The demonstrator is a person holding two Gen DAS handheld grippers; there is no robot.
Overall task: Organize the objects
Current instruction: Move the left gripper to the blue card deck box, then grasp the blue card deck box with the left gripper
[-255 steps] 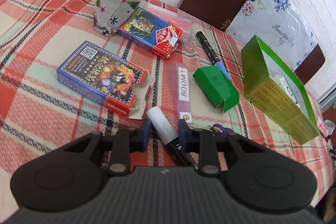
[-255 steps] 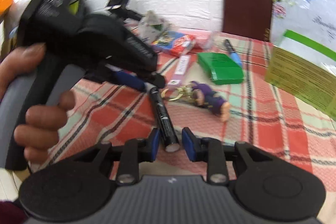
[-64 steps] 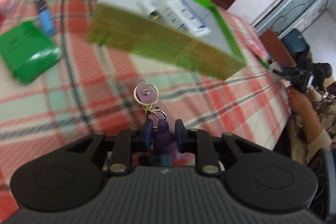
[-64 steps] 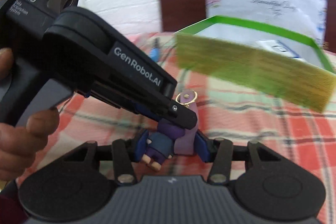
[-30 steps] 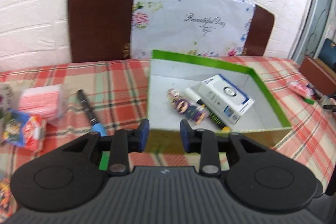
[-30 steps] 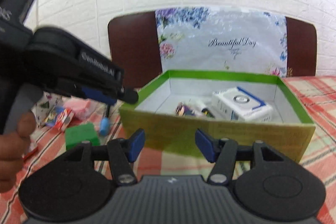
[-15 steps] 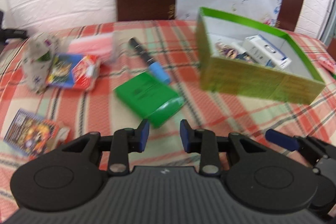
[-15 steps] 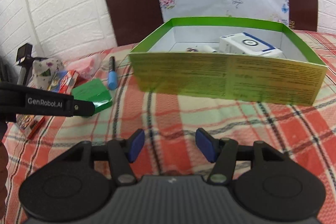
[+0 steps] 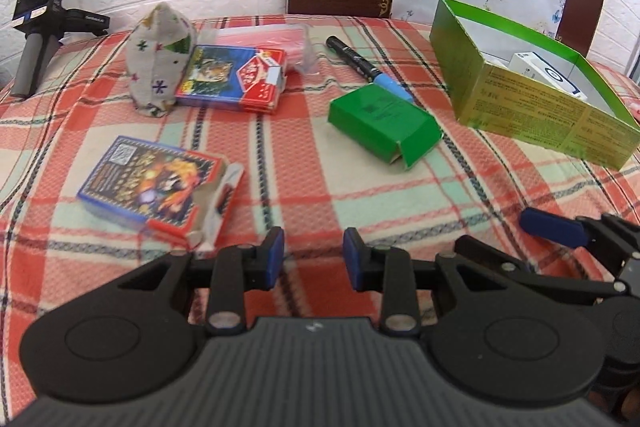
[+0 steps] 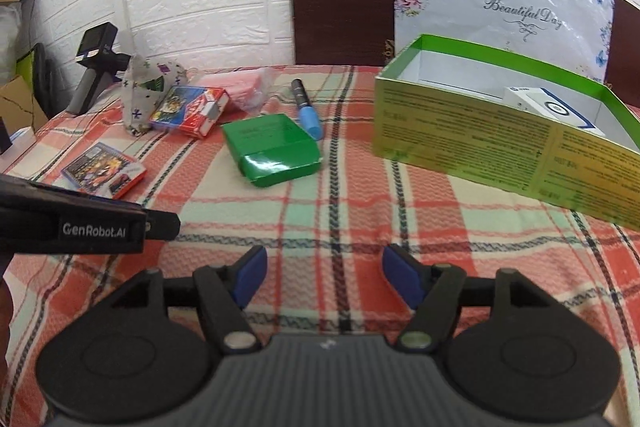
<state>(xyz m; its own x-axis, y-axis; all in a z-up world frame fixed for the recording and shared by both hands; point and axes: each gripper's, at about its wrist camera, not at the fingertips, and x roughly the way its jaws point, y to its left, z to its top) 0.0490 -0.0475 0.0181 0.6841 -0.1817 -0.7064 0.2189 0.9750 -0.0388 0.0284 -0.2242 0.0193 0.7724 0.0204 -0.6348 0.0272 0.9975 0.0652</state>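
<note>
While green carton lies mid-cloth | marker touching behind

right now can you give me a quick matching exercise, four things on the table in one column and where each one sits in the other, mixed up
Things:
1. white box
2. marker with blue cap
3. small green box
4. patterned cloth pouch

Places:
A. touching the far edge of the small green box
B. inside the open green box
C. far left, against a card box
D. on the plaid cloth between the card boxes and the open green box

Pairs: 1-B, 2-A, 3-D, 4-C
</note>
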